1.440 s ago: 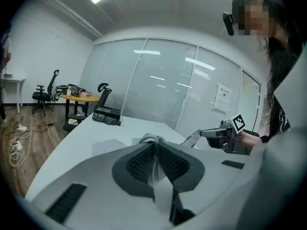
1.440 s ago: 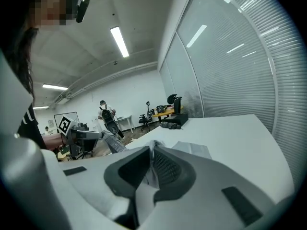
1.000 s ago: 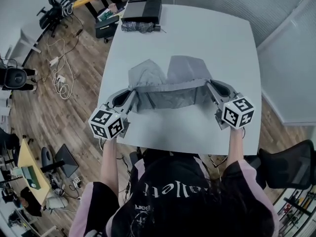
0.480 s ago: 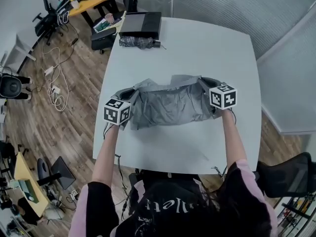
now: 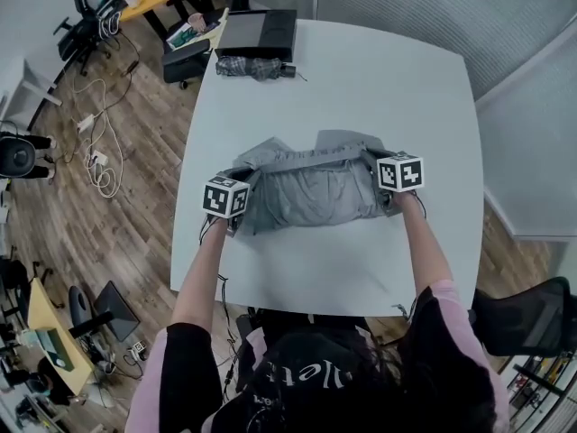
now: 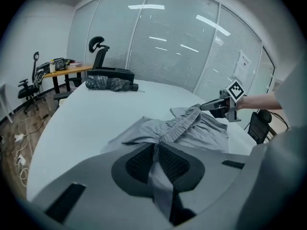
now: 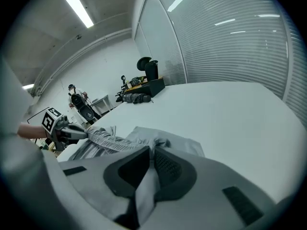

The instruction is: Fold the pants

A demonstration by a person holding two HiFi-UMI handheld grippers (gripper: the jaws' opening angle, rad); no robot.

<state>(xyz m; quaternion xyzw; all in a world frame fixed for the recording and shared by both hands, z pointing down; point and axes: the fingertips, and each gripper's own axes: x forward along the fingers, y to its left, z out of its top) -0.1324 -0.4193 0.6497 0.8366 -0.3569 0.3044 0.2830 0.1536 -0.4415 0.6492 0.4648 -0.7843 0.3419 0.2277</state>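
Seen from above, grey pants lie bunched at the centre of a white table, with their waistband stretched from 9 o'clock to 3 o'clock. The left gripper pinches the waistband's 9 o'clock end, jaws nearly closed on a fold of cloth, and the right gripper pinches the 3 o'clock end likewise. A folded umbrella and a black box sit at the table's 11 o'clock corner.
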